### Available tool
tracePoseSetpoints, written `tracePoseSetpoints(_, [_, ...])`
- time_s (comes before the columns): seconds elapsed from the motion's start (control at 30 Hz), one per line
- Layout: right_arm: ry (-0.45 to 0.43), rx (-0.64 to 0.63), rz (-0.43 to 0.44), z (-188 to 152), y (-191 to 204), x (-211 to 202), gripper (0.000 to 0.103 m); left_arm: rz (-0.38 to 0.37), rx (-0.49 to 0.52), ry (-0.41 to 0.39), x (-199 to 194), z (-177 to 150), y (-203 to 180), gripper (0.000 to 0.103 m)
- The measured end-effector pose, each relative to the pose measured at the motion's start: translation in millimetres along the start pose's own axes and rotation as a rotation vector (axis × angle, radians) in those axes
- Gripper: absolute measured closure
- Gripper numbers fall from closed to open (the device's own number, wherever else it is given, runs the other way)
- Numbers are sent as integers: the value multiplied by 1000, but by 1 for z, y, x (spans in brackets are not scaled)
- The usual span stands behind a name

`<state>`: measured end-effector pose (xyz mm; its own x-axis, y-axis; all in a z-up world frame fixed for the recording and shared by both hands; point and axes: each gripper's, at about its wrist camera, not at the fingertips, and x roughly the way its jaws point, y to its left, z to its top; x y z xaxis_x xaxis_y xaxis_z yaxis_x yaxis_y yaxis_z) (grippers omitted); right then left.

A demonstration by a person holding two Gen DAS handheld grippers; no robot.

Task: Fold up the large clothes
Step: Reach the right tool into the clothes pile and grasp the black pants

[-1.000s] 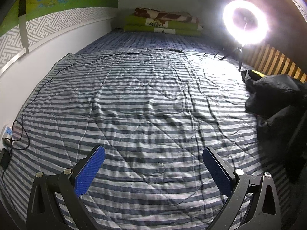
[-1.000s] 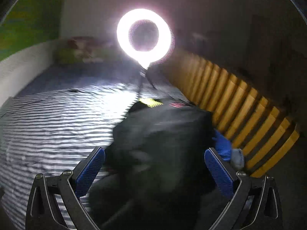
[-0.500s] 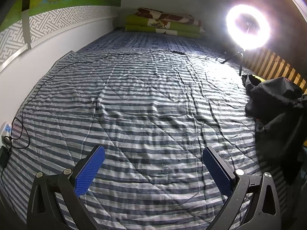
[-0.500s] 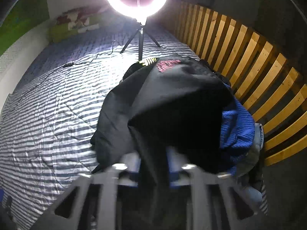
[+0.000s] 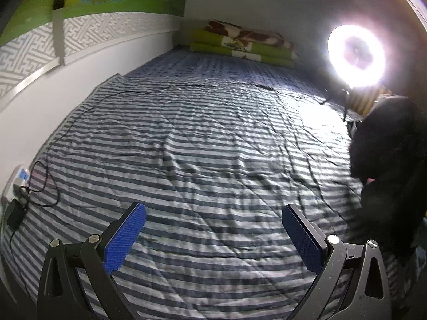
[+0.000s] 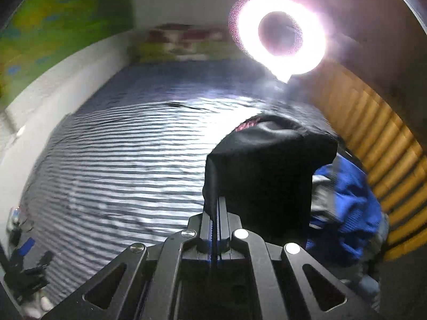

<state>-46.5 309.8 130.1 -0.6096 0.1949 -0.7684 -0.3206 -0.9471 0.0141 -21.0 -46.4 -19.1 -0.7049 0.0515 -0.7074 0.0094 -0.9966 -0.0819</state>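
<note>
A black garment (image 6: 269, 170) with a small red print hangs lifted off the bed, its edge pinched in my right gripper (image 6: 215, 208), which is shut on it. In the left wrist view the same black garment (image 5: 387, 154) hangs in the air at the right edge. My left gripper (image 5: 212, 229) is open over the striped bed cover (image 5: 202, 144), with nothing between its blue pads (image 5: 125, 237). The left gripper (image 6: 29, 269) also shows at the bottom left of the right wrist view.
A lit ring light (image 5: 356, 56) on a tripod stands on the far right of the bed. Blue clothes (image 6: 347, 208) are piled by the wooden slat rail (image 6: 387, 160). Folded green blankets (image 5: 240, 45) lie at the far end. A cable (image 5: 42, 184) and power strip (image 5: 18, 184) run along the left wall.
My right gripper went from open to shut on the black garment and raised it off the pile. The left gripper stayed open and shifted only a little over the cover.
</note>
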Motion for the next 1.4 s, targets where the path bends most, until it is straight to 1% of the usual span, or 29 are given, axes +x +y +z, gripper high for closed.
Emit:
tracePoseSetpoints(0.1, [-27, -73, 83, 9, 57, -9, 101, 27, -37, -14, -5, 4, 24, 0])
tracePoseSetpoints(0.17, [-45, -105, 164, 12, 90, -17, 101, 57, -69, -24, -8, 7, 45, 0])
tracePoseSetpoints(0.2, [-55, -121, 227, 12, 108, -23, 101, 73, -85, -30, -10, 9, 56, 0])
tracePoseSetpoints(0.23, [-62, -132, 260, 11, 119, -26, 101, 90, -101, -36, -13, 9, 67, 0])
tracePoseSetpoints(0.3, [-85, -174, 349, 1, 147, -36, 101, 121, -127, -48, -19, 11, 89, 0])
tracePoseSetpoints(0.37, [-73, -214, 387, -16, 163, -35, 100, 156, -145, -61, -27, 12, 111, 0])
tracePoseSetpoints(0.4, [-38, -242, 397, -25, 173, -29, 95, 181, -153, -69, -31, 11, 124, 0])
tracePoseSetpoints(0.43, [25, -293, 413, -41, 182, -17, 77, 197, -160, -73, -35, 10, 132, 0])
tracePoseSetpoints(0.47, [67, -329, 414, -53, 187, -7, 63, 214, -171, -76, -38, 8, 144, 0])
tracePoseSetpoints(0.5, [95, -360, 385, -72, 190, 4, 40, 225, -179, -77, -40, 6, 151, 0])
tracePoseSetpoints(0.53, [98, -376, 356, -83, 189, 11, 38, 238, -190, -74, -41, 4, 161, 0])
tracePoseSetpoints(0.6, [126, -396, 325, -105, 179, 28, 38, 263, -202, -58, -39, -1, 178, 0])
tracePoseSetpoints(0.67, [149, -362, 315, -113, 163, 42, 38, 266, -214, -24, -32, -7, 186, 0])
tracePoseSetpoints(0.8, [152, -213, 229, -110, 110, 79, 37, 228, -203, 50, -9, -15, 184, 0])
tracePoseSetpoints(0.9, [214, -69, 130, -98, 68, 128, 36, 214, -165, 101, 10, -19, 165, 0])
tracePoseSetpoints(0.97, [255, 24, 104, -91, 54, 161, 36, 191, -155, 135, 24, -21, 154, 0])
tracePoseSetpoints(1.03, [296, 152, 97, -90, 43, 189, 36, 169, -162, 173, 38, -23, 146, 0])
tracePoseSetpoints(1.07, [317, 204, 115, -92, 40, 201, 36, 163, -167, 188, 46, -23, 145, 0])
tracePoseSetpoints(1.13, [352, 269, 156, -98, 43, 218, 36, 160, -171, 215, 58, -24, 140, 0])
tracePoseSetpoints(1.2, [359, 259, 177, -100, 55, 230, 35, 168, -169, 225, 65, -25, 137, 0])
tracePoseSetpoints(1.23, [346, 225, 169, -100, 66, 232, 35, 172, -168, 227, 66, -25, 135, 0])
tracePoseSetpoints(1.27, [331, 193, 148, -99, 74, 231, 38, 175, -168, 229, 67, -25, 134, 0])
tracePoseSetpoints(1.3, [315, 160, 139, -98, 83, 230, 60, 178, -170, 230, 68, -24, 134, 0])
tracePoseSetpoints(1.33, [316, 121, 162, -96, 91, 230, 93, 179, -172, 232, 69, -24, 133, 0])
tracePoseSetpoints(1.37, [331, 102, 183, -95, 96, 231, 103, 182, -175, 234, 68, -24, 134, 0])
tracePoseSetpoints(1.4, [340, 95, 200, -94, 99, 230, 103, 186, -181, 234, 69, -24, 134, 0])
